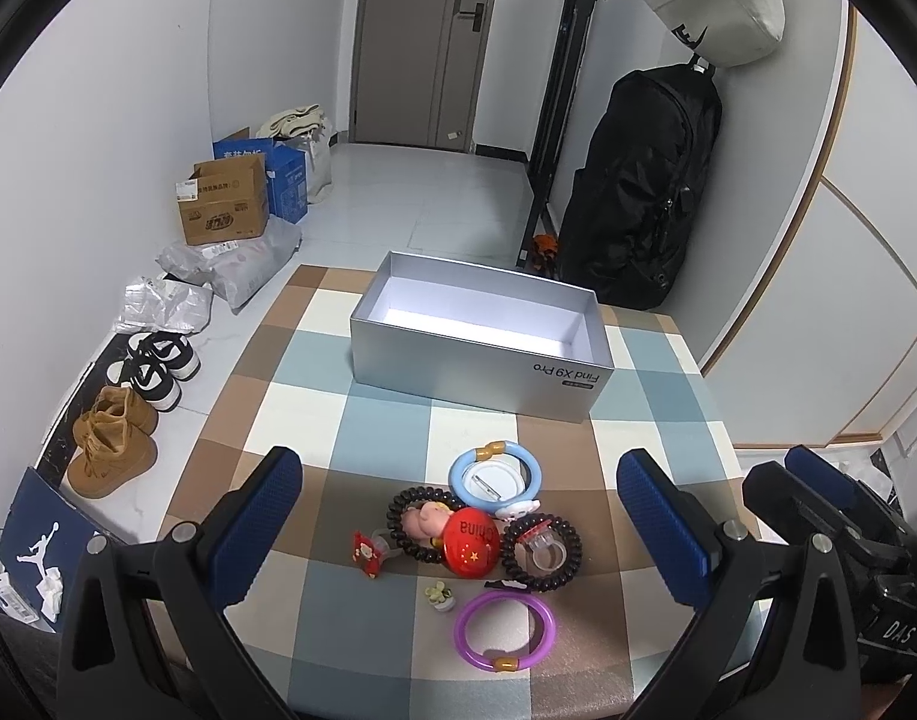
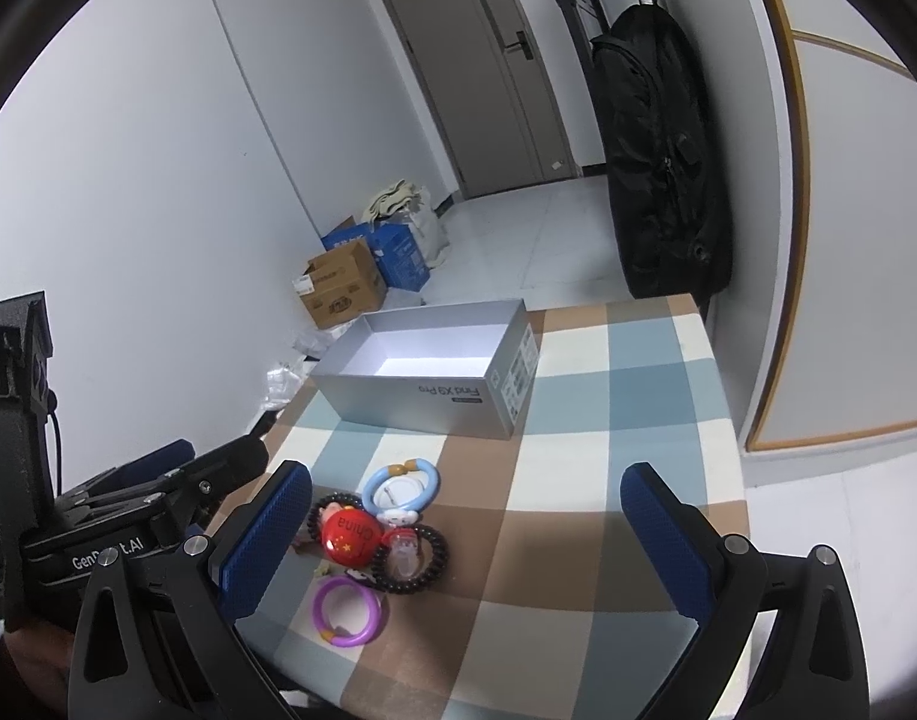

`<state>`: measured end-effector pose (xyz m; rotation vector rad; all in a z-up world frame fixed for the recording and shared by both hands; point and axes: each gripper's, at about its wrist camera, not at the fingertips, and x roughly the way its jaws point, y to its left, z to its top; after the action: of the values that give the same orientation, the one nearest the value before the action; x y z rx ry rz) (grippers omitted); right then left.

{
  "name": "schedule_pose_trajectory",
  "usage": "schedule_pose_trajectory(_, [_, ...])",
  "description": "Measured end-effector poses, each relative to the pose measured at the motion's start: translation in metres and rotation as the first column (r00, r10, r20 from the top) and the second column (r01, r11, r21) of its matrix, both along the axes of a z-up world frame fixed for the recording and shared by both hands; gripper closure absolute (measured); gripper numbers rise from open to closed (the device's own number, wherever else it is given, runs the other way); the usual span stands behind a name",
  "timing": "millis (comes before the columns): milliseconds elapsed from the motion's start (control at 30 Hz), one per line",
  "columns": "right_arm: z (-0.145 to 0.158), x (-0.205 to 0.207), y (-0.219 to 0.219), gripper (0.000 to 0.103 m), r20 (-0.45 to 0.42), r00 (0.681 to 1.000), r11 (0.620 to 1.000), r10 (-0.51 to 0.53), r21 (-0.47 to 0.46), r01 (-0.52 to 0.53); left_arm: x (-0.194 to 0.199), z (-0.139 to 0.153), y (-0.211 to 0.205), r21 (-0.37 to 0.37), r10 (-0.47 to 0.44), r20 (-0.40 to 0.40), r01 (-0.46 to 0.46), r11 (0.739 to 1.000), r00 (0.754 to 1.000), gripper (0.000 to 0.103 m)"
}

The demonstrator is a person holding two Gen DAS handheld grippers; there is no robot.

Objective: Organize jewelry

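Note:
A pile of jewelry lies on the checked tablecloth [image 1: 314,396]: a blue bangle [image 1: 495,473], a purple bangle [image 1: 505,632], a red "China" badge [image 1: 471,542], two black beaded bracelets [image 1: 541,552] and small trinkets. An open, empty silver box [image 1: 479,336] stands behind it. My left gripper [image 1: 458,528] is open and empty, fingers either side of the pile, above it. My right gripper [image 2: 467,531] is open and empty, to the right of the pile [image 2: 362,540], with the box [image 2: 428,369] beyond.
Shoes [image 1: 134,384], cardboard boxes [image 1: 224,204] and bags lie on the floor left of the table. A black backpack [image 1: 638,192] hangs at the back right. The table's right edge [image 2: 734,480] is near the wall.

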<state>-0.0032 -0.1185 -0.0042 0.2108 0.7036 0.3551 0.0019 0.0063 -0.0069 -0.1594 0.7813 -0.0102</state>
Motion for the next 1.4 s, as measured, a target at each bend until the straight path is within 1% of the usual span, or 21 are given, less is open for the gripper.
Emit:
schedule_pose_trajectory(133, [0.002, 0.0, 0.0, 0.0, 0.006, 1.0, 1.0, -0.008, -0.007, 0.008, -0.001, 0.0, 0.001, -0.011, 0.003, -0.004, -0.003, 1.0, 1.0, 0.001])
schedule_pose_trajectory(267, [0.003, -0.001, -0.003, 0.0, 0.007, 1.0, 1.0, -0.016, 0.004, 0.016, -0.002, -0.005, 0.004, -0.044, -0.018, -0.038, 0.017, 0.999, 0.999, 0.001])
schedule_pose_trajectory(333, [0.004, 0.0, -0.005, 0.0, 0.01, 1.0, 1.0, -0.022, 0.007, 0.022, -0.003, -0.011, 0.008, -0.078, -0.033, -0.076, 0.027, 0.997, 0.997, 0.001])
schedule_pose_trajectory(400, [0.005, 0.001, -0.006, 0.0, 0.007, 1.0, 1.0, -0.027, 0.008, 0.027, -0.004, -0.019, 0.013, -0.128, -0.052, -0.121, 0.036, 0.991, 0.991, 0.001])
schedule_pose_trajectory(500, [0.005, 0.005, -0.008, 0.0, -0.011, 1.0, 0.999, -0.027, 0.025, 0.028, -0.006, -0.03, 0.014, -0.173, -0.084, -0.178, 0.052, 0.983, 0.981, 0.001])
schedule_pose_trajectory(633, [0.005, 0.009, -0.014, 0.0, -0.045, 0.998, 0.998, -0.037, 0.044, 0.039, -0.012, -0.044, 0.003, -0.173, -0.139, -0.25, 0.098, 0.98, 0.958, 0.001])
schedule_pose_trajectory(733, [0.004, 0.011, -0.016, 0.0, -0.062, 0.997, 0.998, -0.05, 0.037, 0.052, -0.015, -0.054, -0.009, -0.156, -0.18, -0.296, 0.138, 0.978, 0.938, 0.001])
schedule_pose_trajectory(800, [0.004, 0.012, -0.016, 0.0, -0.072, 0.996, 0.998, -0.052, 0.032, 0.055, -0.014, -0.057, -0.015, -0.137, -0.191, -0.322, 0.154, 0.979, 0.927, 0.001])
schedule_pose_trajectory(900, [0.004, 0.013, -0.019, 0.0, -0.082, 0.995, 0.997, -0.059, 0.036, 0.062, -0.012, -0.059, -0.019, -0.123, -0.193, -0.334, 0.161, 0.979, 0.923, 0.001])
schedule_pose_trajectory(967, [0.004, 0.013, -0.021, 0.0, -0.084, 0.994, 0.997, -0.074, 0.025, 0.076, -0.01, -0.062, -0.02, -0.099, -0.187, -0.338, 0.162, 0.982, 0.922, 0.001])
schedule_pose_trajectory(1000, [0.005, 0.013, -0.022, 0.0, -0.083, 0.992, 0.996, -0.091, 0.011, 0.092, -0.011, -0.065, -0.021, -0.081, -0.178, -0.34, 0.16, 0.984, 0.923, 0.003])
schedule_pose_trajectory(1033, [0.005, 0.013, -0.025, 0.0, -0.082, 0.991, 0.995, -0.104, 0.004, 0.105, -0.01, -0.067, -0.022, -0.062, -0.168, -0.345, 0.156, 0.986, 0.923, 0.009])
schedule_pose_trajectory(1100, [0.005, 0.013, -0.028, 0.0, -0.085, 0.989, 0.993, -0.118, 0.002, 0.119, -0.007, -0.072, -0.025, -0.033, -0.166, -0.357, 0.166, 0.986, 0.919, 0.011])
schedule_pose_trajectory(1133, [0.005, 0.013, -0.029, 0.0, -0.087, 0.989, 0.992, -0.122, 0.003, 0.122, -0.006, -0.073, -0.027, -0.018, -0.161, -0.363, 0.166, 0.986, 0.918, 0.014])
schedule_pose_trajectory(1167, [0.004, 0.014, -0.031, 0.0, -0.091, 0.988, 0.992, -0.125, 0.004, 0.126, -0.006, -0.074, -0.029, -0.006, -0.155, -0.368, 0.164, 0.986, 0.917, 0.02])
schedule_pose_trajectory(1200, [0.003, 0.013, -0.032, 0.0, -0.096, 0.987, 0.992, -0.125, 0.007, 0.126, -0.007, -0.075, -0.028, 0.011, -0.149, -0.372, 0.165, 0.986, 0.916, 0.021])
schedule_pose_trajectory(1267, [0.003, 0.014, -0.033, 0.0, -0.101, 0.988, 0.992, -0.121, 0.009, 0.122, -0.009, -0.073, -0.029, 0.029, -0.155, -0.365, 0.177, 0.984, 0.918, 0.036])
schedule_pose_trajectory(1300, [0.003, 0.013, -0.033, 0.0, -0.102, 0.988, 0.993, -0.119, 0.011, 0.121, -0.009, -0.071, -0.03, 0.027, -0.162, -0.362, 0.184, 0.983, 0.918, 0.041])
schedule_pose_trajectory(1333, [0.003, 0.013, -0.033, 0.0, -0.103, 0.988, 0.993, -0.118, 0.013, 0.12, -0.011, -0.069, -0.029, 0.028, -0.166, -0.357, 0.188, 0.982, 0.919, 0.054])
schedule_pose_trajectory(1400, [0.003, 0.013, -0.032, 0.0, -0.105, 0.988, 0.993, -0.116, 0.016, 0.118, -0.012, -0.067, -0.029, 0.018, -0.173, -0.356, 0.192, 0.981, 0.918, 0.054])
